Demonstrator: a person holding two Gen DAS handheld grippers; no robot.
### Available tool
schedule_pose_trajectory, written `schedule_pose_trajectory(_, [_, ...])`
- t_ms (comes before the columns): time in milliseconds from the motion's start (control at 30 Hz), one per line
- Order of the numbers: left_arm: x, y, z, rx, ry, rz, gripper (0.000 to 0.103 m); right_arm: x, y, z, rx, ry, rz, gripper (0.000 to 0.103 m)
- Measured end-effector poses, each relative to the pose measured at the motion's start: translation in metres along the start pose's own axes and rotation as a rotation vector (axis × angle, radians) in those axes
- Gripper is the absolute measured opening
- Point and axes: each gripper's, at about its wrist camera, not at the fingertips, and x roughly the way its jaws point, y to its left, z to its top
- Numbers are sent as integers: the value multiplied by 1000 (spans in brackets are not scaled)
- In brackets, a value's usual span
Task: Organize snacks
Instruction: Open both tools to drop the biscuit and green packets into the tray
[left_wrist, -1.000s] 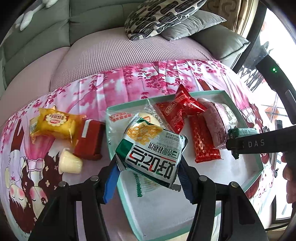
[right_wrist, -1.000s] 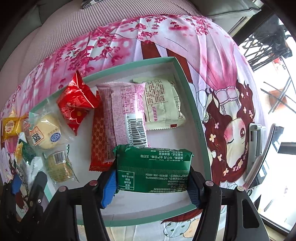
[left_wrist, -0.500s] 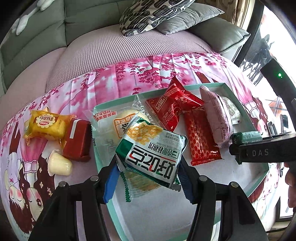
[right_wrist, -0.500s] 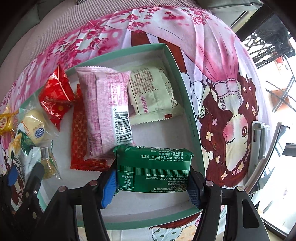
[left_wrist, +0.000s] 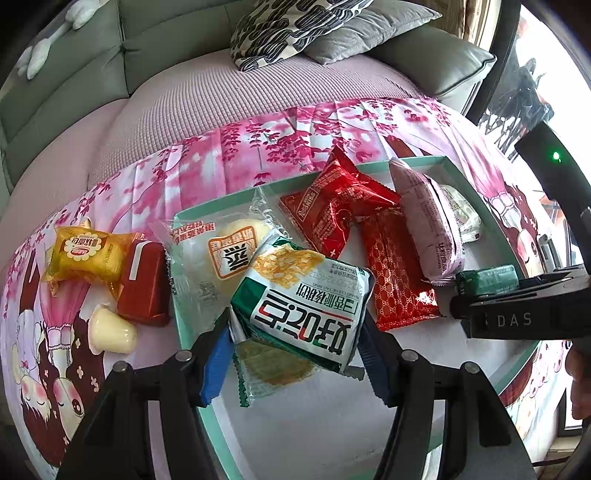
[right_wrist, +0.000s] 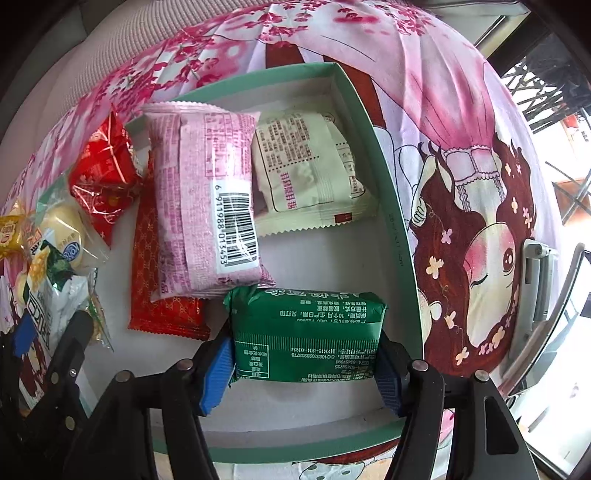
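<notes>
While clamped, green packet (right_wrist: 306, 334) fills right tool (right_wrist: 306, 363).

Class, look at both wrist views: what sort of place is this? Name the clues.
Probably a home living room: a grey sofa with a patterned cushion, and a snack tray on a cartoon-print cloth.

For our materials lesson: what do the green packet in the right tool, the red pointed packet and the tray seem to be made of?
Green packet: thin plastic film, fairly matte; it creases softly, with crimped ends.
Red pointed packet: glossy, probably metallised foil film; sharp crinkles and bright glints.
Tray: looks like matte cardboard, with thin straight folded walls, mint outside and white inside.
</notes>
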Motion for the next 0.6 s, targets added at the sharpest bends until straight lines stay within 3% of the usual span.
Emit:
schedule_pose_trajectory(133, [-4, 3, -1, -10, -8, -7, 69, 3, 0, -1, -14, -8, 4, 74])
schedule_pose_trajectory(267, [-9, 4, -2, -18, -22, -14, 81, 1, 4, -1, -25, -18, 14, 79])
schedule_pose_trajectory(400, [-13, 4, -2, -23, -32, -24, 82, -3, 6, -2, -24, -30, 17, 86])
schedule_pose_trajectory(600, [-19, 16, -2, -51, -41, 40, 82, -11, 12, -6, -25, -49, 24, 95])
